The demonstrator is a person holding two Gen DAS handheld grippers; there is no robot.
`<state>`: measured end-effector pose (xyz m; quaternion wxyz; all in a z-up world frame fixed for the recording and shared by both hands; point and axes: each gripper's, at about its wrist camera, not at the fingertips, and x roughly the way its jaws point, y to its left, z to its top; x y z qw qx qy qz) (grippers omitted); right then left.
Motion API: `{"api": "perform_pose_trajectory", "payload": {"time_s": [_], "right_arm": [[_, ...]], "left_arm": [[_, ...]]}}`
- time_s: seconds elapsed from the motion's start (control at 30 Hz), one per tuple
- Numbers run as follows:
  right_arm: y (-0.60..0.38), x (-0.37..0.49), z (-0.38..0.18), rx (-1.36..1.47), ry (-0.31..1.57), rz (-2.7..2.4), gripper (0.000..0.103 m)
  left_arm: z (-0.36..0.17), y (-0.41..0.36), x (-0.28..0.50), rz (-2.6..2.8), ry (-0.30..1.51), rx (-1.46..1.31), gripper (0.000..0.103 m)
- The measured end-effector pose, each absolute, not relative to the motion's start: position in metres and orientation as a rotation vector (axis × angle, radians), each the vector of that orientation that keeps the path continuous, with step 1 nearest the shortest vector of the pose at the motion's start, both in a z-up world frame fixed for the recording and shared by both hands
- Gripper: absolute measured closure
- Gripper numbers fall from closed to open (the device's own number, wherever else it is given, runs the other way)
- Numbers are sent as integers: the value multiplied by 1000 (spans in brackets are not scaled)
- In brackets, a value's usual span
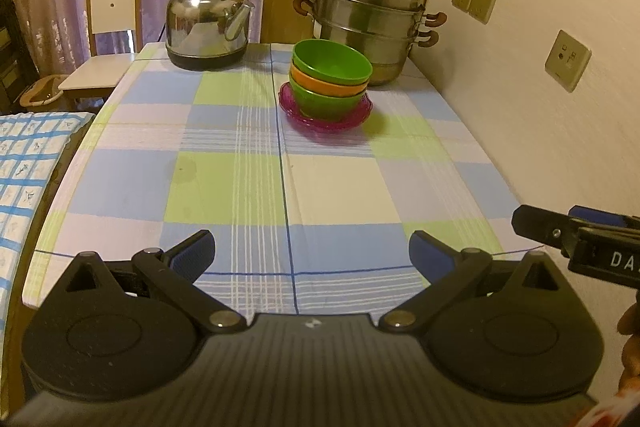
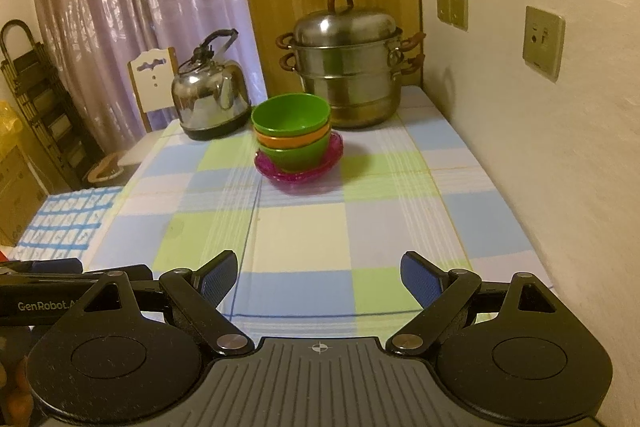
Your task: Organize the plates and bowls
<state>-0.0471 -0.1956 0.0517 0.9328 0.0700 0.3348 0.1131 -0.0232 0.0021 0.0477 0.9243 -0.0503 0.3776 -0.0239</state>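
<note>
A white chair (image 1: 114, 7) stood at the far left w/ a checked cloth (image 1: 32, 163) nearer on that side. On the checked tablecloth (image 1: 224, 187), going left to right: 1 steel kettle (image 1: 208, 23), then the stack of bowls (image 1: 330, 79), then 1 two-tier steel steamer pot (image 1: 370, 15) w/ its lid on, close to the wall. On that wall, 3 socket plates (image 1: 568, 59) in all.

Count in the stack: 3 bowls, nested, green on top, orange in the middle, green at the bottom, all sitting on 1 pink plate (image 1: 296, 115). Bowls stood upright, mouths up, so the stack's long axis ran vertical. It sat toward the far end of the table, just in front of the pot, right of the kettle.

Left gripper (image 1: 312, 251) hung over the near table edge, jaws spread wide, nothing btwn the blue pads. Right gripper (image 2: 319, 273) just beside it, same story: wide open, empty. Both well short of the stack, both aimed down the table toward it.
</note>
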Motion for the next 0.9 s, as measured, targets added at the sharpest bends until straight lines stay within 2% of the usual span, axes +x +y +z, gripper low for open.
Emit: {"api": "perform_pose_trajectory", "payload": {"time_s": [0.9], "right_arm": [[-188,-75,31,92,705,226,15]], "left_arm": [[36,0,-51,-35,771,-84,0]]}}
